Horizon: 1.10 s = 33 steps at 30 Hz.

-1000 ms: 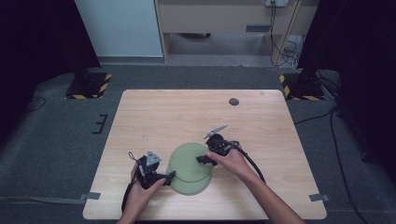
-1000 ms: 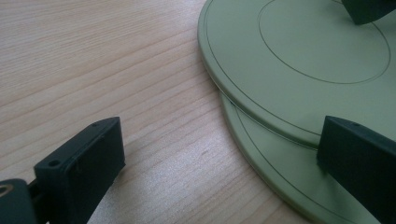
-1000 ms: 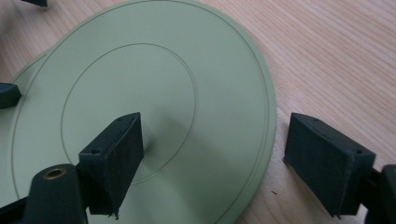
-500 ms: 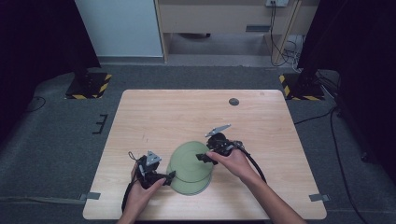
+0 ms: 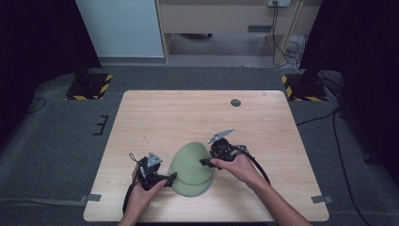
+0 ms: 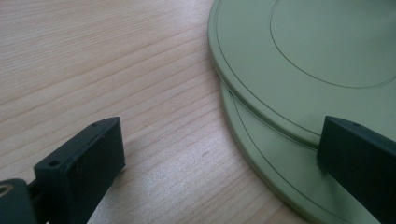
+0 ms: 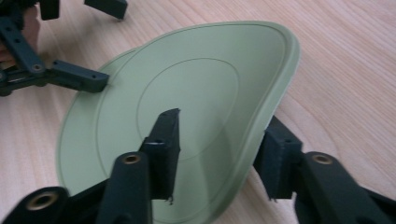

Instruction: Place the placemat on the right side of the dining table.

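Observation:
Two pale green plates lie stacked near the front of the wooden table [image 5: 160, 117]. My right gripper [image 5: 205, 161] is shut on the right rim of the top plate [image 5: 190, 162]. Its jaws have just been closing, one over the plate's face and one under the rim. In the right gripper view, my right gripper [image 7: 223, 121] holds the top plate [image 7: 187, 84] tilted up on that side. The lower plate [image 5: 195, 192] stays flat. My left gripper [image 5: 167, 180] stands open at the stack's left edge. In the left gripper view, one jaw of my left gripper [image 6: 219, 140] rests over the lower plate [image 6: 266, 158], beside the top plate [image 6: 317, 51].
A small dark round disc [image 5: 235, 102] sits near the table's far edge. Cables trail from both grippers toward the front edge. Two stands with yellow-black striped bases [image 5: 89, 87] are on the floor beyond the far corners.
The right jaws have closed onto the top plate's rim, and the right hand has risen a little, tipping that side of the plate up. The left gripper has not moved.

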Each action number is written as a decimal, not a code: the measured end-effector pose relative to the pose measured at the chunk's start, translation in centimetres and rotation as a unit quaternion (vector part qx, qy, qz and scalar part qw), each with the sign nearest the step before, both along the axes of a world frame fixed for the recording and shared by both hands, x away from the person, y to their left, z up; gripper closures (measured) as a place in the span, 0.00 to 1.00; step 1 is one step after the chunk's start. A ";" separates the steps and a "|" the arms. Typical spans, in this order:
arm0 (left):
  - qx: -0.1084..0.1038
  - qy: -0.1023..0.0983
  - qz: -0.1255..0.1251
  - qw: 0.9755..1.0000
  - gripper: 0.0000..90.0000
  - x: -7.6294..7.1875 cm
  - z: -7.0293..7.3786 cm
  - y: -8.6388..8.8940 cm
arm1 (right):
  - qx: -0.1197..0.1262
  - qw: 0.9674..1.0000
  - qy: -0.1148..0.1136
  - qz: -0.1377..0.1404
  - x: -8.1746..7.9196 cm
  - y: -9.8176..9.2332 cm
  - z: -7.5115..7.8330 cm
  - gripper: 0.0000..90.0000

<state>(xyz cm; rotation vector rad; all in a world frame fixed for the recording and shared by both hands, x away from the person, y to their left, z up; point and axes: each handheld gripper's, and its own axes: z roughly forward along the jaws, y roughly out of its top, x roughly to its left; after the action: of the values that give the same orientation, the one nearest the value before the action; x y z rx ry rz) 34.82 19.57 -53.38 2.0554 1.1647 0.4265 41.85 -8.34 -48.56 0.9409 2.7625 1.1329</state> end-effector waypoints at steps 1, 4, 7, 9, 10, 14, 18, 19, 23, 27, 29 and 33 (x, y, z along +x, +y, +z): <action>0.001 0.001 0.000 1.000 0.01 0.0 0.0 0.0 | -0.002 1.000 -0.004 -0.002 0.1 -0.1 -0.1 0.65; 0.002 -0.001 -0.001 1.000 0.03 -0.2 0.1 -0.1 | 0.001 1.000 -0.007 -0.017 0.6 -0.4 -0.2 0.73; 0.002 -0.002 -0.004 1.000 0.03 -0.3 0.1 -0.3 | 0.003 1.000 0.001 -0.023 1.0 -0.7 -0.5 0.75; 0.004 -0.003 -0.005 1.000 0.02 -0.3 0.1 -0.3 | 0.005 1.000 0.003 -0.028 1.2 -0.7 -0.6 0.75; 0.003 -0.003 -0.005 1.000 0.02 -0.2 0.1 -0.4 | 0.005 0.999 0.004 -0.032 1.3 -0.7 -0.6 0.75; 0.004 -0.005 -0.005 1.000 0.00 -0.1 0.1 -0.5 | 0.007 0.999 0.004 -0.045 1.7 -0.5 -0.8 0.77; 0.004 -0.006 -0.005 1.000 0.01 -0.2 0.1 -0.6 | 0.010 0.999 0.001 -0.050 2.0 -0.3 -0.4 0.80; 0.004 -0.006 -0.004 1.000 0.01 -0.2 0.1 -0.6 | 0.011 0.999 0.002 -0.051 2.1 -0.3 -0.4 0.81; 0.004 -0.006 -0.004 1.000 0.02 -0.2 0.1 -0.5 | 0.014 0.998 0.008 -0.053 2.3 -0.4 -0.2 0.86; 0.005 -0.008 -0.001 1.000 0.02 -0.2 0.2 -0.4 | 0.016 0.998 0.009 -0.054 2.4 -0.8 0.0 0.88; 0.004 -0.007 0.000 1.000 0.02 -0.2 0.1 -0.4 | 0.018 0.998 0.009 -0.056 2.4 -1.0 0.1 0.89; 0.003 -0.004 0.001 1.000 0.02 -0.2 0.1 -0.3 | 0.016 0.998 0.007 -0.057 2.4 -1.3 0.3 0.90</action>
<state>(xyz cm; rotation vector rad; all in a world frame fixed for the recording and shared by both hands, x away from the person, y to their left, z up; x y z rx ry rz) 34.65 19.22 -53.27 2.0565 1.1612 0.4385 44.25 -9.68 -48.27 1.0979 2.6702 1.1608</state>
